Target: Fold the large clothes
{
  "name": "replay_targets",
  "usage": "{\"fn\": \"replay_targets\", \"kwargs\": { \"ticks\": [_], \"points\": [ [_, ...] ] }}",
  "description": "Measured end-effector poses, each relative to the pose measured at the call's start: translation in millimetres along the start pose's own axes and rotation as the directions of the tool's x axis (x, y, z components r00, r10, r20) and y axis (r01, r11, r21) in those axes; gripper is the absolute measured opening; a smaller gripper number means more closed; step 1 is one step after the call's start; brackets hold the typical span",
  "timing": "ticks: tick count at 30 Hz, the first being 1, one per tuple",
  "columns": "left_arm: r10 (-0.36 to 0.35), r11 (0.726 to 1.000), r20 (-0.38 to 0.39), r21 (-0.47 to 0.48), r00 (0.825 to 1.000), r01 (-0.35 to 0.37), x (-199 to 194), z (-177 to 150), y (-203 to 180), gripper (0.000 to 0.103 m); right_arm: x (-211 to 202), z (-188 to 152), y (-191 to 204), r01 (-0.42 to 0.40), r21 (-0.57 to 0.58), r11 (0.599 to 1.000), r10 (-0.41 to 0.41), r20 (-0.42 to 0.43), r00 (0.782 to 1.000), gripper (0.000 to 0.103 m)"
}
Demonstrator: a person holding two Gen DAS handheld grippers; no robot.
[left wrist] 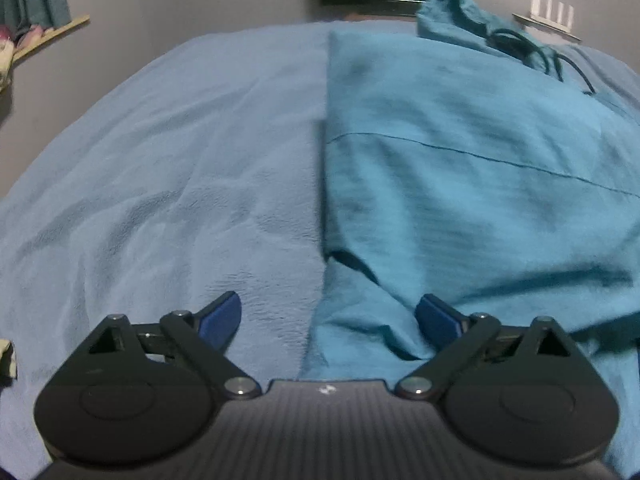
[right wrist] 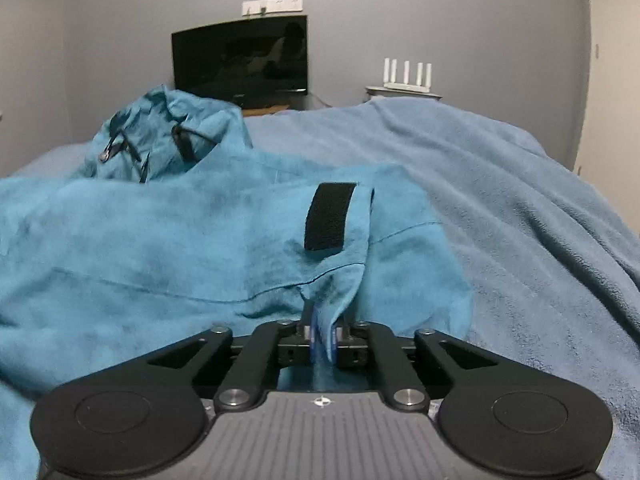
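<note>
A teal hooded jacket (right wrist: 168, 248) lies spread on a bed covered by a light blue fleece blanket (right wrist: 520, 216). Its hood (right wrist: 168, 132), with dark drawcords, bunches up at the far end of the jacket, toward the wall. A sleeve cuff bearing a black fastening strip (right wrist: 330, 216) is folded across the jacket's body. The right gripper (right wrist: 326, 336) is clenched on the edge of that cuff, with teal fabric pinched between its blue pads. In the left wrist view, the jacket (left wrist: 460, 160) has a straight side edge running away from the camera. The left gripper (left wrist: 330, 320) hangs just above this edge with its blue fingers (left wrist: 222, 316) spread wide, grasping nothing. Beyond the jacket, against the grey wall, stand a dark screen (right wrist: 240, 60) and a white router (right wrist: 406, 76) with four antennas.
</note>
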State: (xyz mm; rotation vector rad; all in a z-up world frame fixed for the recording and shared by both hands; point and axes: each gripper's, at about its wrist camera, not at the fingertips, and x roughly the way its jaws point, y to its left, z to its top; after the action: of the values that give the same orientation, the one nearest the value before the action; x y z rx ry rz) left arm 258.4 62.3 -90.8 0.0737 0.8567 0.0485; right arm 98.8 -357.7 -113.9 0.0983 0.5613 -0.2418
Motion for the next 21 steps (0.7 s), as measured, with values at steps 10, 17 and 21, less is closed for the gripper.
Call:
{"fn": "replay_targets", "kwargs": {
  "ticks": [10,17,21],
  "points": [
    [-0.124,0.99,0.261,0.097,0.957,0.102,-62.3,6.7,-38.1,0.096,-47.6,30.5,9.8,-0.038,-0.07,0.997,0.055,0.268,0.962,0.033],
    [-0.127,0.966,0.116,0.242,0.985,0.096,-29.9,-12.0,-68.8,0.096,1.2,3.4,43.0,-0.127,-0.181,0.975,0.135,0.032,0.99,0.028],
    [-0.14,0.969,0.081,0.216,0.987,0.12,-20.8,-16.3,-60.6,0.097,26.2,-12.6,35.5,-0.096,-0.166,0.981,0.09,-0.045,0.995,0.011]
  ]
}}
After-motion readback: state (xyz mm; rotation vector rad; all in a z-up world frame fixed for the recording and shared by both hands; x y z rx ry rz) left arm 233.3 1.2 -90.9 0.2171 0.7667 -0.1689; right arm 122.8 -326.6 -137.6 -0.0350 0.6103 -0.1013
